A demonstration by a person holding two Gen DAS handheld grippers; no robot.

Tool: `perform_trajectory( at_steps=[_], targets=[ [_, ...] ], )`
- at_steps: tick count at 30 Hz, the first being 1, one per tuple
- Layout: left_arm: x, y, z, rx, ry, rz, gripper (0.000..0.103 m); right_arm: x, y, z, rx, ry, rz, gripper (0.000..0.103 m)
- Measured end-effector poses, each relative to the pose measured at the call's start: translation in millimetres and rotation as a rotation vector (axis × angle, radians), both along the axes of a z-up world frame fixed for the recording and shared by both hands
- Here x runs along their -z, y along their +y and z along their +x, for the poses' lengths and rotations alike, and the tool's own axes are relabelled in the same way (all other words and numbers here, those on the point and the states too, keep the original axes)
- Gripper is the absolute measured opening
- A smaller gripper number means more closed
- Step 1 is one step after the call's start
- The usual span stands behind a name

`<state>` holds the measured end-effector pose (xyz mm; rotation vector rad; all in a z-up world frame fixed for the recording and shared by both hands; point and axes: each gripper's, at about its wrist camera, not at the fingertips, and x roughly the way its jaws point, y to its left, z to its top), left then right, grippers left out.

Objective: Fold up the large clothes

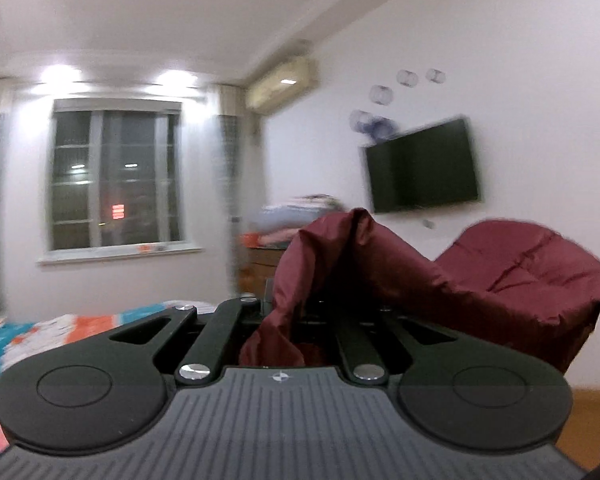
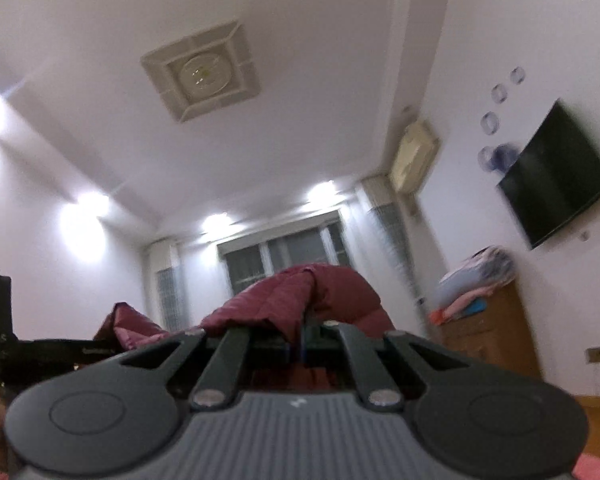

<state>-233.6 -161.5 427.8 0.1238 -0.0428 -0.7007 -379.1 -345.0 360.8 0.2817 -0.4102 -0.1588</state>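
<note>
Garment: maroon padded jacket (image 1: 512, 276), unfolded, held aloft. Left gripper (image 1: 288, 316) and right gripper (image 2: 300, 340) each clenched on its fabric. Folding seemingly not begun.

A: What's the garment like?
B: A dark red puffy jacket (image 1: 480, 280), shiny and quilted, hanging in the air in bunched folds

A: And from the right wrist view?
B: The same jacket (image 2: 300, 300) humps up in front of the window, one end trailing off left
</note>
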Motion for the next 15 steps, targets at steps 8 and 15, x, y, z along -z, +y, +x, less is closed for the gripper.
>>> perform_trajectory(
  at_steps=[8, 15],
  targets=[
    [83.5, -129.3, 69.1, 0.24, 0.151, 0.162, 0.006, 34.4, -43.9, 15.3, 0.229, 0.139, 0.001, 0.001],
    [188.9, -200.6, 130.4, 0.207, 0.317, 0.228, 0.01, 103.7, -106.5, 75.2, 0.309, 0.403, 0.111, 0.001]
  ],
)
